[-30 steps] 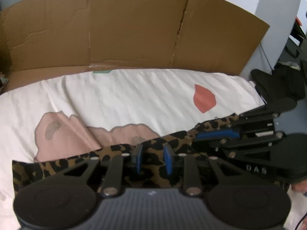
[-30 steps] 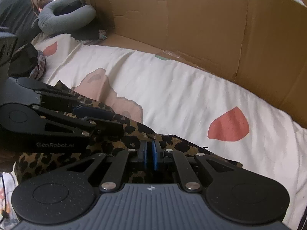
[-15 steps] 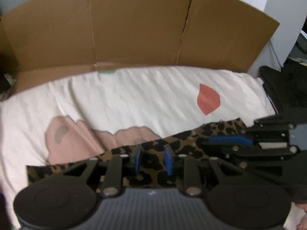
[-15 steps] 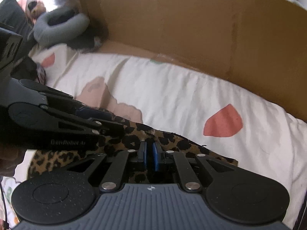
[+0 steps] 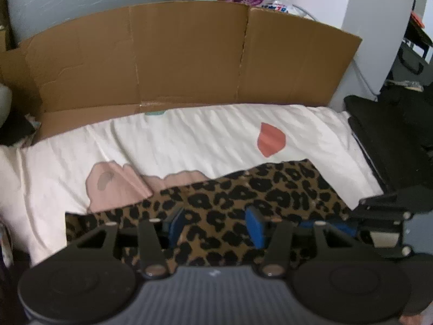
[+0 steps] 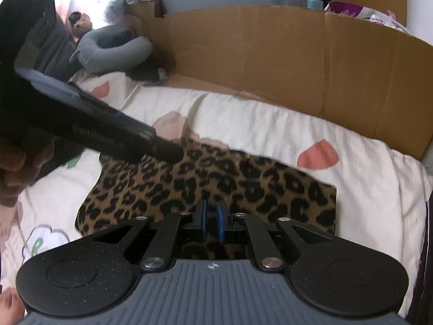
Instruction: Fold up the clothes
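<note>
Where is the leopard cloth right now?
The leopard cloth lies flat on the white bedsheet in front of the cardboard, just under both grippers in both views.

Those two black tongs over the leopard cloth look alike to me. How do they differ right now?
The left tongs stand wide open, with leopard cloth showing between the blue pads; the right tongs are almost shut, leaving a thin slit. The left tongs sit over the cloth's middle, the right tongs nearer its right edge. Both are black with blue pads, low over the same cloth on the white sheet.
</note>
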Available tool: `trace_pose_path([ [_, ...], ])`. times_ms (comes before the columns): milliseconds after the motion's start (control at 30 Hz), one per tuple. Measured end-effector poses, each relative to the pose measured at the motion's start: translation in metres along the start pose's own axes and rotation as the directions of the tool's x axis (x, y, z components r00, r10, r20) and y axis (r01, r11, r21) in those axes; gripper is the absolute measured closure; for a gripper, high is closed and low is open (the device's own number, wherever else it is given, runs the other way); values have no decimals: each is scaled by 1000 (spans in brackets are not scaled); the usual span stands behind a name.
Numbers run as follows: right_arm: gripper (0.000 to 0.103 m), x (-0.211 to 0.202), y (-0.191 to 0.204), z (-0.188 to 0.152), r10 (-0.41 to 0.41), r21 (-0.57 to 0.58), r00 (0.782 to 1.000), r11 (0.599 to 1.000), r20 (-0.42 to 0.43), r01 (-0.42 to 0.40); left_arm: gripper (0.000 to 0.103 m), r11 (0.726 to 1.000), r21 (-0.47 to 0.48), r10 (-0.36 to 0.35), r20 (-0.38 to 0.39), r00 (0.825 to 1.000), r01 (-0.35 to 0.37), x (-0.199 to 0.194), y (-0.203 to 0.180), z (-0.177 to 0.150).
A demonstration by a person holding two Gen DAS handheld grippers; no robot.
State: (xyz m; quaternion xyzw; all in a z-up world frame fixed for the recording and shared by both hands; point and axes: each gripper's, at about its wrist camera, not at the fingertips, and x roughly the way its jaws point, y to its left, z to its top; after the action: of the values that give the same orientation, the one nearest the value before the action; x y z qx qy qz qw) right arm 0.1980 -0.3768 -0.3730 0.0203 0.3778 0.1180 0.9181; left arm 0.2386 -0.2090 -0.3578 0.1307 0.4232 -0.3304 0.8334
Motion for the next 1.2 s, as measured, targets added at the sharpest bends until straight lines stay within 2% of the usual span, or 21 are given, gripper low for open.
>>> trace_pose_path([
  [200,89,-4,-6,-15,-28,3,1000,1000,-14,28,48,999,-2,-42,-2,999,42,-1,-15,-26],
  [300,89,-2,-10,-23,-49,2,998,999,-28,49,46,997,28,-68,1,998,68,2,-23,-38],
  [400,89,3,-11,-33,-82,-18,995,997,-53,81,44,998,35,-57,25,998,56,6,-24,-46],
  [500,88,3,-16,-38,-121,-33,990,992,-66,120,45,995,-96,-20,13,1000,21,13,-9,-52],
  [567,88,0,-19,-37,-131,-32,989,991,-65,130,47,989,-142,-32,16,999,34,12,-1,-56],
  [667,88,-8,-23,-35,-143,-20,988,990,-51,142,47,993,-116,-11,33,999,15,4,2,-57],
  [767,88,-19,-25,-32,-149,-17,989,989,-24,149,48,993,-112,-25,49,998,30,-2,3,-56],
  [1033,88,-33,-8,-40,-106,-5,994,994,-15,106,62,988,-27,-152,39,988,154,1,-33,-56],
  [1100,88,-34,-1,-47,-89,-8,996,996,-28,89,64,982,-24,-189,17,982,189,5,-41,-58],
  [1167,88,-35,4,-52,-84,-12,996,996,-35,83,73,975,-30,-222,-7,975,221,5,-45,-61],
  [1200,88,-35,3,-53,-89,-13,995,996,-38,88,73,973,-37,-228,-7,974,228,3,-46,-63],
])
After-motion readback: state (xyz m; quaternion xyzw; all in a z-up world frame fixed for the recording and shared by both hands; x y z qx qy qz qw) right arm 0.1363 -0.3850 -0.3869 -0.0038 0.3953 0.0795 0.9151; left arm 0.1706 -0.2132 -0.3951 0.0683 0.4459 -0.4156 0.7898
